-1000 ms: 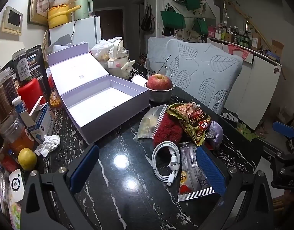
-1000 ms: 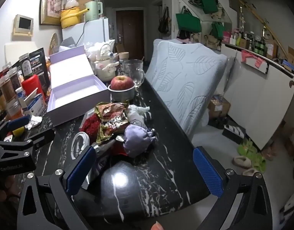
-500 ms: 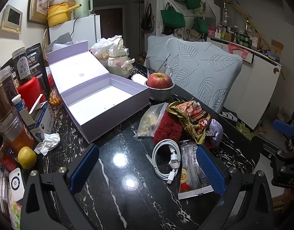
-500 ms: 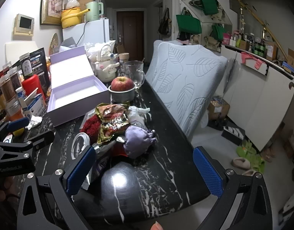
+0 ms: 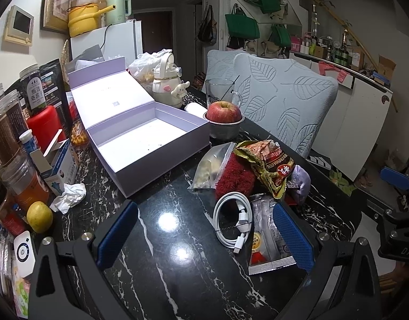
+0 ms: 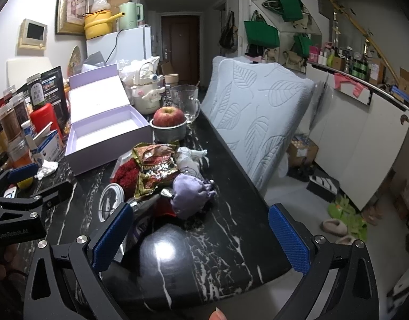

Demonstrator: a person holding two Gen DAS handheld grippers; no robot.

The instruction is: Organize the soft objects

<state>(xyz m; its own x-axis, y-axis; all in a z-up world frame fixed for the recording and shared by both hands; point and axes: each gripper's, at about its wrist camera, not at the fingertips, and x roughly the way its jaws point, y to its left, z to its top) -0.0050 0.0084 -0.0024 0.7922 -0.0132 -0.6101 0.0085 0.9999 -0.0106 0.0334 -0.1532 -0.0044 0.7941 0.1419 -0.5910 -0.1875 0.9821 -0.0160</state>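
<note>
Dim indoor light from overhead lamps throws two round white glare spots onto the glossy black marble tabletop [image 5: 177, 280] near 6 o'clock; the right wrist view shows one. Strong fisheye bending and black vignetting fill the corners. Focus is sharp throughout; shadows are soft.

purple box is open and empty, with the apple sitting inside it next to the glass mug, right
Not quite. The purple box is open and empty, but the apple sits in a small grey bowl beside the box, next to the glass mug. The left wrist view shows it.
</note>
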